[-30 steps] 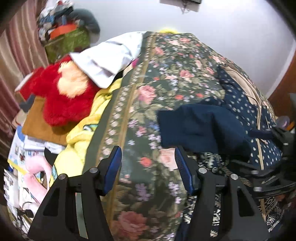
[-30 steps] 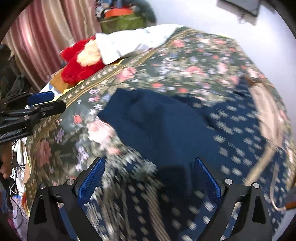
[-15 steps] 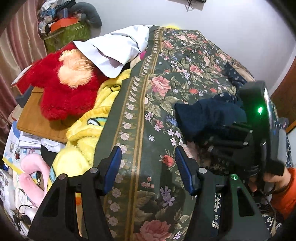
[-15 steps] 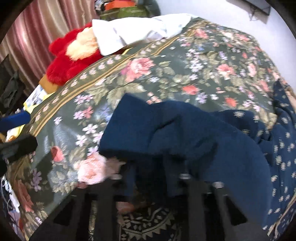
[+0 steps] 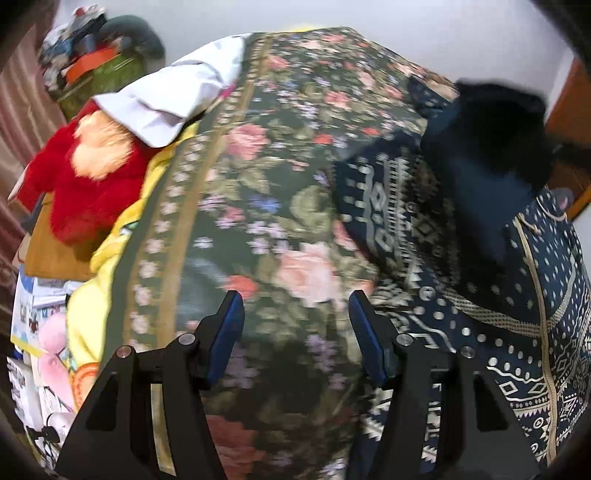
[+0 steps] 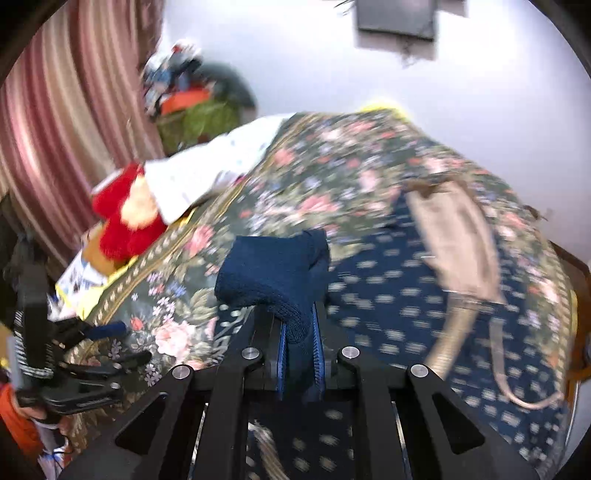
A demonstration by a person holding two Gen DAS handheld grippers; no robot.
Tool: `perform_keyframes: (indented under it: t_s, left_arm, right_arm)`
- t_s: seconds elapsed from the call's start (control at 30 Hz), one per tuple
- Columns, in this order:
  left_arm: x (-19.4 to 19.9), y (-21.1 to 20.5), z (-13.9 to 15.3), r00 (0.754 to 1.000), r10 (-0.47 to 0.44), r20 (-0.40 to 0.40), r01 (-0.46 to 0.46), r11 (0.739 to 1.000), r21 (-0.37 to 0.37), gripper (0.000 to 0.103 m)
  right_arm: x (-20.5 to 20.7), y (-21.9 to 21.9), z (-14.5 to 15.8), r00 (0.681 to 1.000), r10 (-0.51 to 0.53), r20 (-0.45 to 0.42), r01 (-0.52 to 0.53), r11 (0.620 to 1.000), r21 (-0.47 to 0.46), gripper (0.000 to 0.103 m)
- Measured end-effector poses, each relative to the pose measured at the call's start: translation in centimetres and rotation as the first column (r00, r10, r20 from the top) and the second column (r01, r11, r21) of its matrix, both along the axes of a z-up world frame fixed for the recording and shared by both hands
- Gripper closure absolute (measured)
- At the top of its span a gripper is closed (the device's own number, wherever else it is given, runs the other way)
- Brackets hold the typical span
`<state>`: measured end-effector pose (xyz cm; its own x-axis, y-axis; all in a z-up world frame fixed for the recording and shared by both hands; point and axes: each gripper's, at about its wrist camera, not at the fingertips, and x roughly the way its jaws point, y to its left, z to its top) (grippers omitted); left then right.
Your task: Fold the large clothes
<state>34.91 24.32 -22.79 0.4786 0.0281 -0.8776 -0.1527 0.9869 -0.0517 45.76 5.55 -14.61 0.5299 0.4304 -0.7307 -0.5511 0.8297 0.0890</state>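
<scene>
- Over at 3 o'clock on the bed (image 5: 280, 229), right tongs (image 6: 300, 332) pinch the navy garment (image 6: 273, 269) by a thin bit; could slip.
- Left tongs (image 5: 295, 332) spread, holding nothing.

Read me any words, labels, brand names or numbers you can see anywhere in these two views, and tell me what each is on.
None can be read.
Printed papers beside the bed: printing shows, too blurred and small to read.
Navy patterned garment: woven motifs only, no lettering.
Floral bedspread: flowers only.
Dark wall panel: no legible marking.
</scene>
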Motion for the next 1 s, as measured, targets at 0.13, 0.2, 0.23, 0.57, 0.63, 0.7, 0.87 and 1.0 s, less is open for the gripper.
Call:
perform_keyframes:
  t_s: [0.13, 0.2, 0.23, 0.57, 0.63, 0.7, 0.87, 1.0]
  left_arm:
    - [1.0, -2.7, -1.0, 0.998, -0.045, -0.039, 0.045, 0.999, 0.004, 0.044]
    - [1.3, -3.6, -1.9, 0.996, -0.058, -0.07, 0.059, 0.998, 0.001, 0.043]
    - [1.4, -4.1, -2.4, 0.994, -0.065, -0.09, 0.066, 0.998, 0.005, 0.043]
    - [2.3, -7.2, -4.0, 0.991, 0.123, -0.049, -0.098, 0.933, 0.347, 0.042]
    - [1.9, -6.4, -4.2, 0.981, 0.191, -0.036, -0.164, 0.915, 0.368, 0.042]
    - [1.1, -5.6, -4.2, 0.968, 0.251, -0.019, -0.226, 0.9, 0.372, 0.042]
    - [-0.4, -5.9, -3.7, 0.975, 0.218, -0.041, -0.188, 0.909, 0.371, 0.042]
    - [-0.6, -6.6, -1.4, 0.989, 0.141, -0.035, -0.129, 0.963, 0.239, 0.042]
  right_arm:
    - [-0.9, -5.5, 2.7, 0.997, -0.063, 0.047, 0.062, 0.998, 0.03, 0.093]
    - [-1.3, -8.1, 3.3, 0.995, -0.09, 0.049, 0.088, 0.995, 0.05, 0.093]
    - [-1.5, -9.5, 3.7, 0.993, -0.104, 0.052, 0.101, 0.993, 0.058, 0.093]
    - [-2.9, -20.6, 4.6, 0.967, -0.245, 0.069, 0.233, 0.962, 0.139, 0.093]
    - [-2.9, -22.7, 4.3, 0.961, -0.27, 0.058, 0.258, 0.954, 0.153, 0.093]
    - [-2.8, -24.0, 3.4, 0.958, -0.284, 0.037, 0.276, 0.95, 0.146, 0.093]
    - [-3.1, -25.5, -0.7, 0.957, -0.289, 0.005, 0.289, 0.957, 0.011, 0.093]
    - [-3.6, -25.5, -3.0, 0.964, -0.265, -0.011, 0.264, 0.961, -0.077, 0.093]
